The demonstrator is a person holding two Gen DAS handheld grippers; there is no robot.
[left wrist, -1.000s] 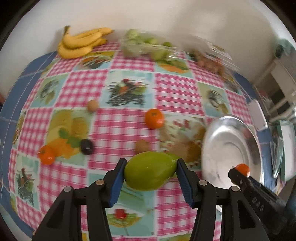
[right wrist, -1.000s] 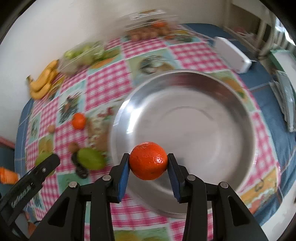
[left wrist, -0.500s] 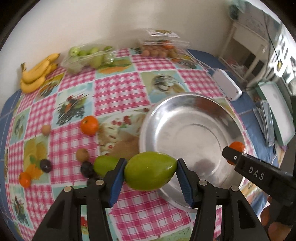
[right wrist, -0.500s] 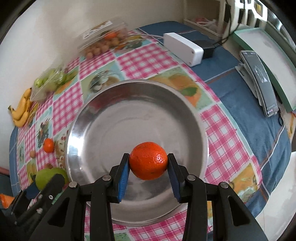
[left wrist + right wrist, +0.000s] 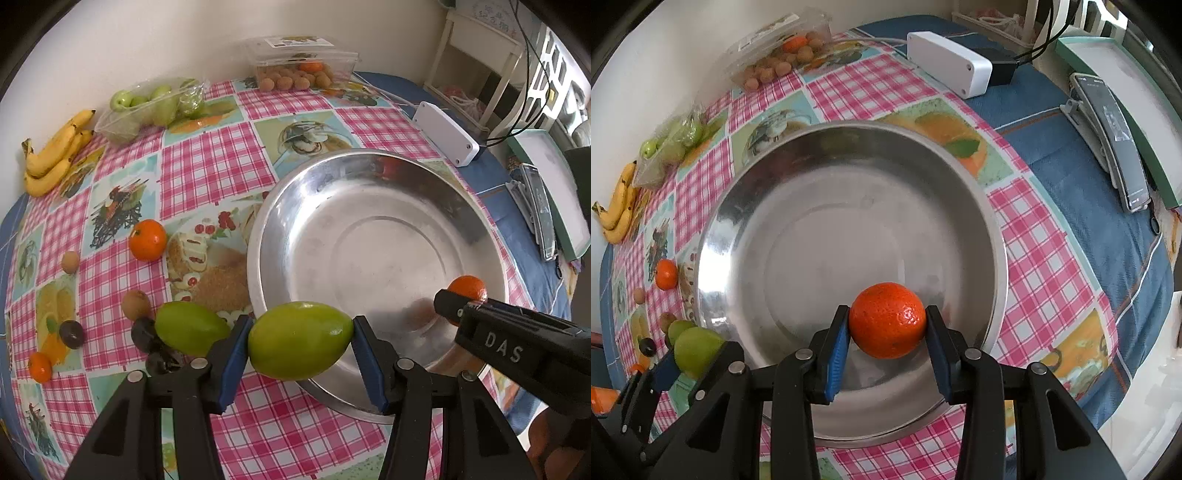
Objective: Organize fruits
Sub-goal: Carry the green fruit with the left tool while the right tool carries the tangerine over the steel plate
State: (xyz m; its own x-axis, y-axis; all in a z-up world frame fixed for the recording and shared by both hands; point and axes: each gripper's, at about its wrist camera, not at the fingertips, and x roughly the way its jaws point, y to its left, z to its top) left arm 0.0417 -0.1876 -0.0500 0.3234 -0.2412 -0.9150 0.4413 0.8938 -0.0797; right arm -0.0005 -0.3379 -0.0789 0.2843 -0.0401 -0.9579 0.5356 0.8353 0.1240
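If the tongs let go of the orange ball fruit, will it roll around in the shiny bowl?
Probably yes. The tangerine looks nearly round, and the metal bowl under it seems smooth with sloping walls, so it would likely roll and settle toward the flat middle. Its dimpled peel probably helps the right tongs hold it without slipping.

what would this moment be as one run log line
left gripper: shut on green mango | right gripper: shut on orange tangerine | both over round steel bowl | bowl: no fruit inside

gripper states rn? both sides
Left gripper: closed on the green mango.
Right gripper: closed on the orange tangerine, over the steel bowl.
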